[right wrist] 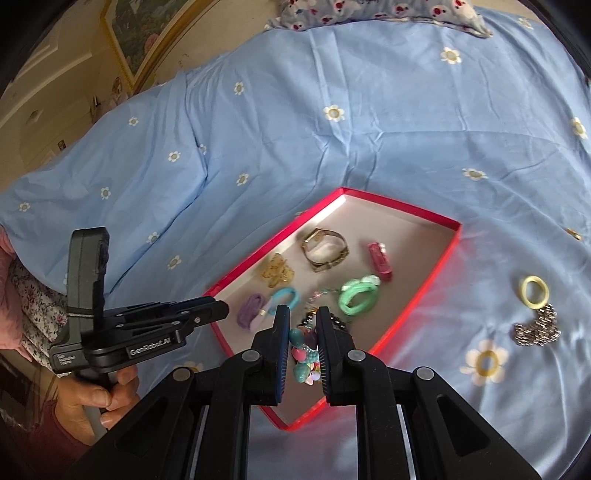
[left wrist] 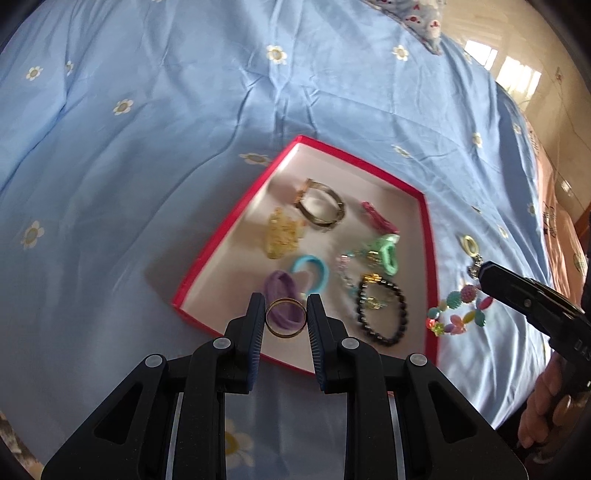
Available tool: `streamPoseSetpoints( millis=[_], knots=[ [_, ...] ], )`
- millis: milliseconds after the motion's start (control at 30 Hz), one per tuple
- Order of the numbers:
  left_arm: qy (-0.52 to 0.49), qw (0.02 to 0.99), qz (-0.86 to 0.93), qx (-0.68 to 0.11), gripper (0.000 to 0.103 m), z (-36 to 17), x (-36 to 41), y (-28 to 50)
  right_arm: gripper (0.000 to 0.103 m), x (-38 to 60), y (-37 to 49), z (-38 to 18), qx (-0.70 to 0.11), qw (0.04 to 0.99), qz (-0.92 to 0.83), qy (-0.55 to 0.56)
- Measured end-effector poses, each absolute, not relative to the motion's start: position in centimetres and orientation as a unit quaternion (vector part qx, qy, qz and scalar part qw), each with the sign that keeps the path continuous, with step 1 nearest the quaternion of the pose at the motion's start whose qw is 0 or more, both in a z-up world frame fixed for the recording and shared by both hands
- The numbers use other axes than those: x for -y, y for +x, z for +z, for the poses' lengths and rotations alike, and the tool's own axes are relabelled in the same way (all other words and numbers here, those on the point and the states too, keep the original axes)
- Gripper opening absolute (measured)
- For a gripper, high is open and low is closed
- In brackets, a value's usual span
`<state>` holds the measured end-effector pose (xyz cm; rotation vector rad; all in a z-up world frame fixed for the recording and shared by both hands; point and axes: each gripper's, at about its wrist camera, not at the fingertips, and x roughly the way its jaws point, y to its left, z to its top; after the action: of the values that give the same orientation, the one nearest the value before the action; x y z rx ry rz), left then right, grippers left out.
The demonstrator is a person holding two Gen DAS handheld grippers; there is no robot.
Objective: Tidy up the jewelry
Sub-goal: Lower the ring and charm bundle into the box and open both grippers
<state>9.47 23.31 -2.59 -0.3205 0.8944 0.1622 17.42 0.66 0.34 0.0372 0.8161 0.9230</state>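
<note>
My left gripper point(left wrist: 285, 300) is shut on a thin gold ring point(left wrist: 284, 334), held just above the near left corner of the red tray point(left wrist: 354, 158). The tray's white floor holds a gold watch point(left wrist: 321, 203), a yellow hair claw point(left wrist: 282, 236), a pink clip point(left wrist: 376, 216), green point(left wrist: 386, 253), blue point(left wrist: 312, 271) and purple point(left wrist: 284, 295) hair ties, and a black bead bracelet point(left wrist: 384, 314). My right gripper point(right wrist: 303, 310) is shut on a colourful bead bracelet point(right wrist: 304, 360) over the tray's point(right wrist: 406, 208) near end. In the left wrist view that bracelet point(left wrist: 458, 312) hangs from the right gripper point(left wrist: 484, 271).
A yellow ring point(right wrist: 533, 291) and a silver chain bracelet point(right wrist: 535, 330) lie on the blue flowered bedspread point(right wrist: 332, 140) to the right of the tray. A patterned pillow point(right wrist: 369, 11) lies at the far end. A hand point(right wrist: 96, 398) holds the left gripper point(right wrist: 221, 308).
</note>
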Motion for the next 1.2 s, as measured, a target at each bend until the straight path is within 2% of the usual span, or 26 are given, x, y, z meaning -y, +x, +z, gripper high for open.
streamPoseSetpoints(
  millis=[267,667,1033,1200],
  knots=[
    [-0.151,0.880,0.083,-0.443,0.021,-4.0,-24.1,11.1,0.014,-3.5,18.2,-0.8,-0.394,0.802,0.448,0.020],
    [-0.134,0.870,0.092,-0.466,0.021,-6.1,-24.1,12.7,0.014,-4.1,20.5,-6.1,-0.442,0.800,0.406,-0.014],
    [-0.116,0.869,0.094,-0.473,0.021,-6.2,-23.6,13.1,0.015,-4.6,20.5,-6.6,-0.440,0.803,0.399,-0.045],
    [-0.114,0.868,0.094,-0.474,0.021,-6.3,-23.4,13.1,0.019,-4.6,20.8,-6.8,-0.445,0.802,0.397,-0.039]
  ],
)
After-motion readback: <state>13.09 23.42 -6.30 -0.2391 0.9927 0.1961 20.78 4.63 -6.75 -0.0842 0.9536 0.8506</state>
